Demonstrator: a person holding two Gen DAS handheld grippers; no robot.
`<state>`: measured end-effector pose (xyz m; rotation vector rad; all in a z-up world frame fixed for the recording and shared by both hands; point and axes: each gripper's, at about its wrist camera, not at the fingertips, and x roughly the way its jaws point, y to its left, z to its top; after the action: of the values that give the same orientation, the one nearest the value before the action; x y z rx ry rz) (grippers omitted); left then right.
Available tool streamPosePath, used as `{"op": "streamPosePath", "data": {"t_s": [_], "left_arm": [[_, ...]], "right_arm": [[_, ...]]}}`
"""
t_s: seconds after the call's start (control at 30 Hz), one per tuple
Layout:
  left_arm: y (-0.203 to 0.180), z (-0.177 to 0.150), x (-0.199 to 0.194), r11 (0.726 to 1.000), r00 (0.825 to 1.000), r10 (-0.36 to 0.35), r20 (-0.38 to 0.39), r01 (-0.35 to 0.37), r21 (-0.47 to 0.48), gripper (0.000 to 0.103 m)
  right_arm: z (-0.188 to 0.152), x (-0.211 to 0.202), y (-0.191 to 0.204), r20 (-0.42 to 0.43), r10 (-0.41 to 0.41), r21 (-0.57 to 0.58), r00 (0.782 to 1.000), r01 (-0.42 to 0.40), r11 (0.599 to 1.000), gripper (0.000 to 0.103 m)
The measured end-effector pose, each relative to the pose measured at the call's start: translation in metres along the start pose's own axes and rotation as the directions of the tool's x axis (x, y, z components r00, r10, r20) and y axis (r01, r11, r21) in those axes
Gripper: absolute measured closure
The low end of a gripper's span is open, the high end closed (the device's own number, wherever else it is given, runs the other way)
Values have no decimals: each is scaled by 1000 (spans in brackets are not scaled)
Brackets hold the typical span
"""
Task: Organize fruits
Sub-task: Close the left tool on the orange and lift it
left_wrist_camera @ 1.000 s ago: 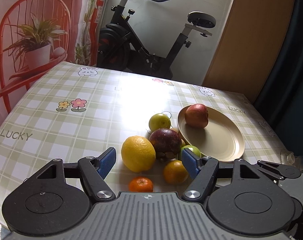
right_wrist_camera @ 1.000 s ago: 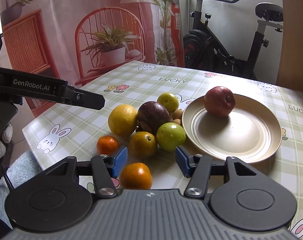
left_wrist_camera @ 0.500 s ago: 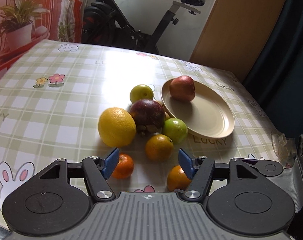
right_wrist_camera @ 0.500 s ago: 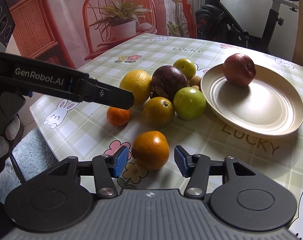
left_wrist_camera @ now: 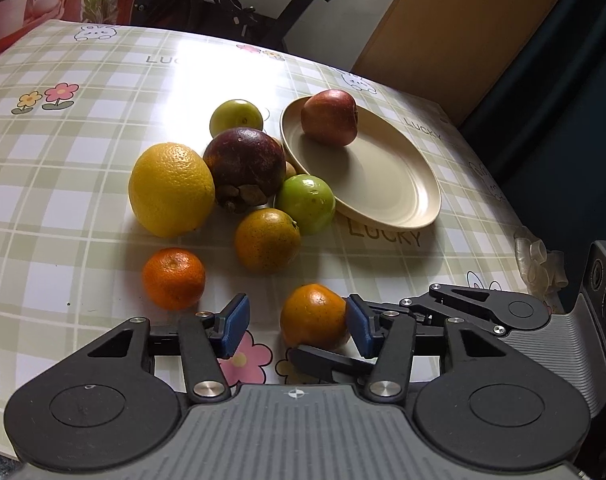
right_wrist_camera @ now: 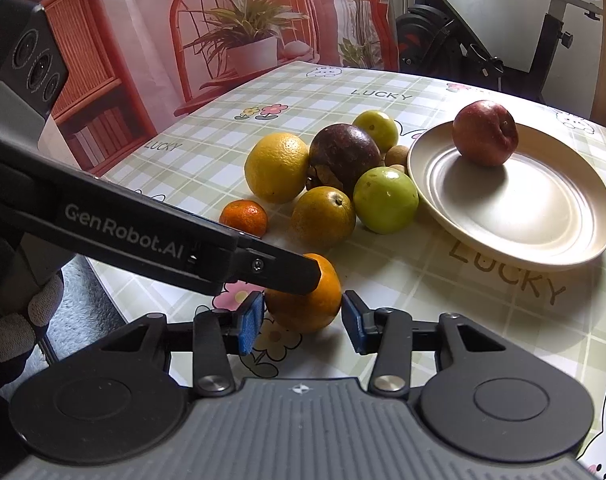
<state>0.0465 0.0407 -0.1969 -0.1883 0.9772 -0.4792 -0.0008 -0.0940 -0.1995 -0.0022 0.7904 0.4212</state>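
Landmark: beige plate (right_wrist_camera: 515,216) on the checked tabletop (right_wrist_camera: 443,292), toward its far right part.
Red apple (right_wrist_camera: 485,133): on the plate, at its far rim.
Near orange (right_wrist_camera: 305,300): on the tabletop, well short of the plate on its near left; between the blue pads of the right gripper (right_wrist_camera: 299,322).
Right gripper jaws: spread wider than the orange, left pad just beside the peel, right pad a little apart; nothing held.
Left gripper (left_wrist_camera: 297,330): near-left of the plate too, crossing in front of the right one; in the right wrist view its black finger (right_wrist_camera: 279,270) lies over the near orange's top left.
Left gripper jaws: wide apart, nothing clamped; right pad close against the orange, contact cannot be told.
Fruit cluster: left of the plate. Green apple (right_wrist_camera: 385,200) touching the plate's left rim; dark purple fruit (right_wrist_camera: 343,158) behind it; large yellow citrus (right_wrist_camera: 277,167) farther left; greenish orange (right_wrist_camera: 323,218) in front; small yellow-green fruit (right_wrist_camera: 375,126) at the far side; two small brown fruits (right_wrist_camera: 397,156) tucked against the rim.
Small mandarin (right_wrist_camera: 243,216): farthest left of the plate, apart from the cluster.
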Motion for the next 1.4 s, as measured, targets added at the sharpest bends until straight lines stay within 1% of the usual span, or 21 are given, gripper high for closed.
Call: {"op": "streamPosePath", "data": {"t_s": [0.2, 0.27, 0.33, 0.63, 0.77, 0.87, 1.07, 1.23, 1.4], "left_arm": [[-2, -3, 10, 1000, 999, -15, -28, 15, 5, 48], [-3, -4, 13, 1000, 999, -22, -37, 23, 9, 53], [-1, -5, 14, 999, 998, -46, -38, 47, 9, 58], [-2, -5, 14, 999, 998, -46, -39, 47, 26, 58], [-5, -4, 13, 998, 999, -44, -32, 45, 32, 58], [-9, -2, 6, 997, 999, -44, -3, 44, 59, 58], [-30, 18, -11, 985, 996, -41, 75, 28, 168, 58], [-49, 51, -25, 978, 987, -65, 146, 34, 208, 59], [-77, 90, -34, 960, 971, -84, 223, 19, 279, 58]], "right_arm": [[1, 0, 1, 1, 6, -5, 1000, -6, 1000, 57], [0, 1, 1, -1, 8, 1, 1000, -8, 1000, 57], [0, 1, 0, -5, 7, 7, 1000, -7, 1000, 57], [0, 4, -2, -16, 11, 15, 1000, -10, 1000, 57], [0, 3, -2, -6, 9, 10, 1000, -8, 1000, 58], [2, -3, -1, 25, 0, 2, 1000, 0, 1000, 58], [21, -23, -6, 110, -32, -14, 993, 34, 999, 58], [51, -45, -19, 187, -63, -27, 980, 70, 997, 58], [85, -68, -37, 272, -103, -42, 957, 119, 992, 58]]}}
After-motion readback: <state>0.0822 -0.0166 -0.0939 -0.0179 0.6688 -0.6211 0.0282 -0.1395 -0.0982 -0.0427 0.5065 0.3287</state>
